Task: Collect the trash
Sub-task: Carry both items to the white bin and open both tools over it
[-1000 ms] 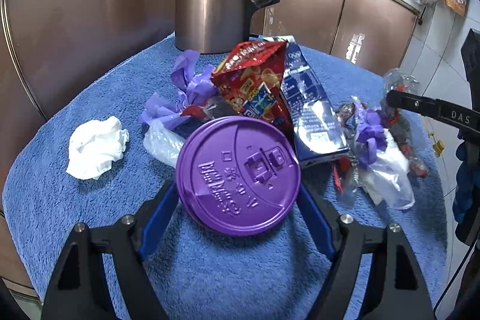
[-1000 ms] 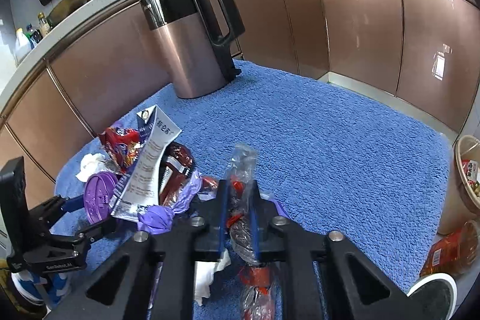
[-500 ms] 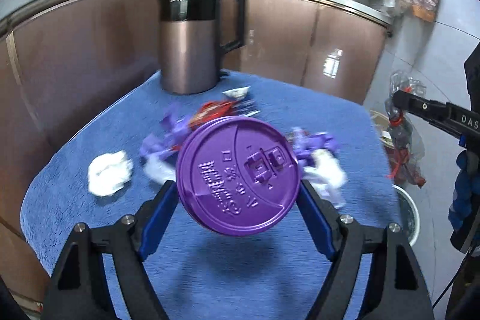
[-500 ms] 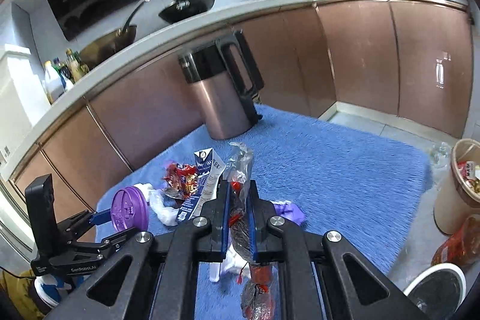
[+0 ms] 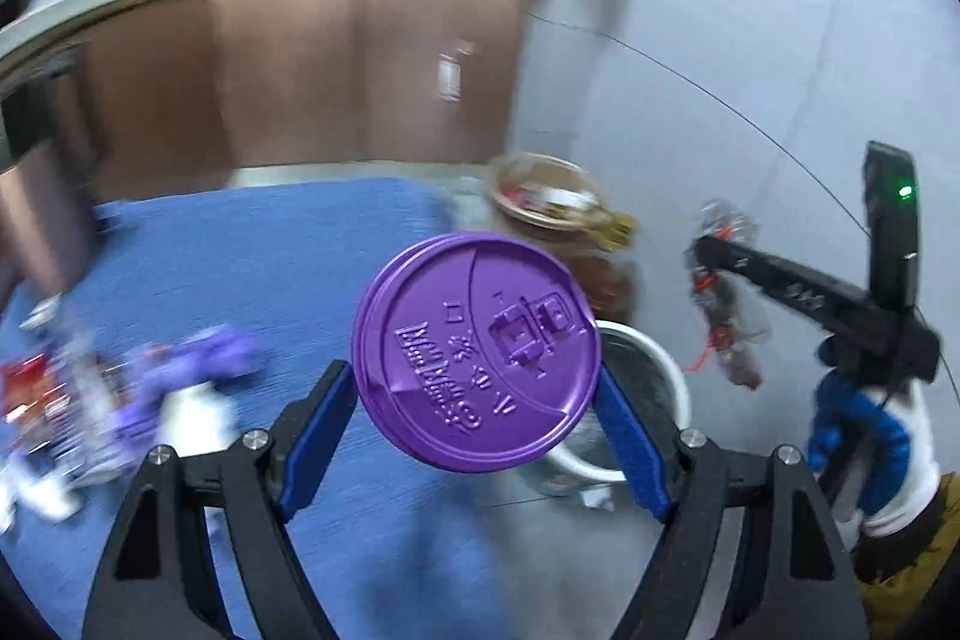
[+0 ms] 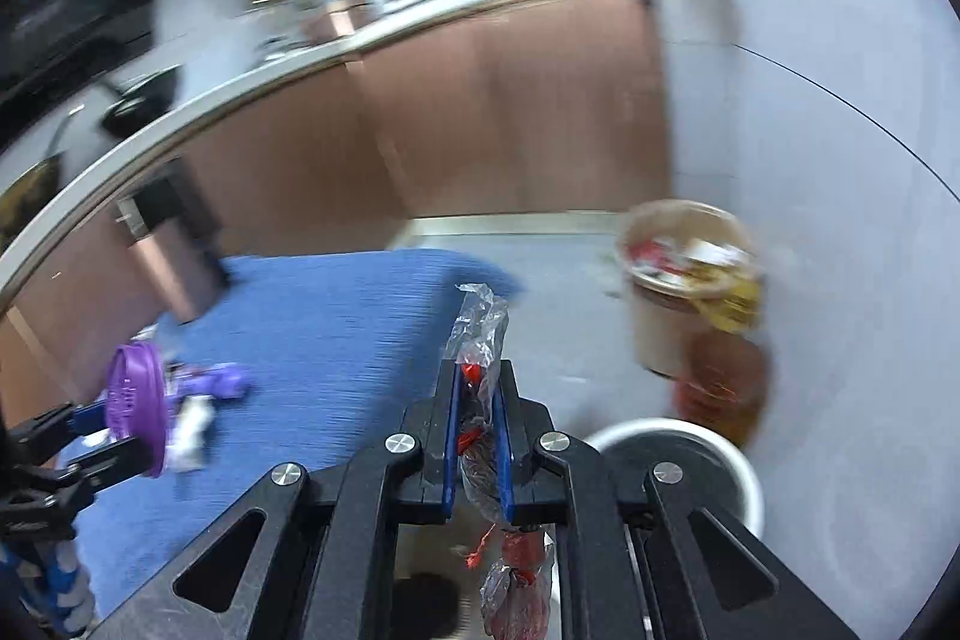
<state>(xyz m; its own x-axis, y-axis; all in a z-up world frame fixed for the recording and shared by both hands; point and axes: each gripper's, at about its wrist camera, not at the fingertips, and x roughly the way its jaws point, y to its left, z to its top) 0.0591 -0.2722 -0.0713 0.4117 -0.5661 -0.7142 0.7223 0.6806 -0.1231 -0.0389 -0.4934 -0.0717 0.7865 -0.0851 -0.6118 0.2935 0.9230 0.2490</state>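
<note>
My left gripper (image 5: 477,388) is shut on a purple plastic lid (image 5: 475,351), held in the air past the table's right edge, above a white-rimmed bin (image 5: 639,400). My right gripper (image 6: 478,388) is shut on a clear plastic wrapper with red bits (image 6: 477,340), which hangs down between the jaws. It shows in the left wrist view (image 5: 726,298) to the right of the bin. The bin (image 6: 678,454) lies just right of the right gripper. The lid also shows at far left in the right wrist view (image 6: 135,409).
A blue towel covers the table (image 5: 270,256), with purple, white and red trash (image 5: 120,388) at its left. A brown paper bucket full of trash (image 6: 690,280) stands on the floor beyond the bin. A copper kettle (image 6: 174,244) stands at the table's back.
Both grippers have swung right, off the table toward the floor bins, carrying the lid and the wrapper. The trash pile and kettle have slid to the left of view.
</note>
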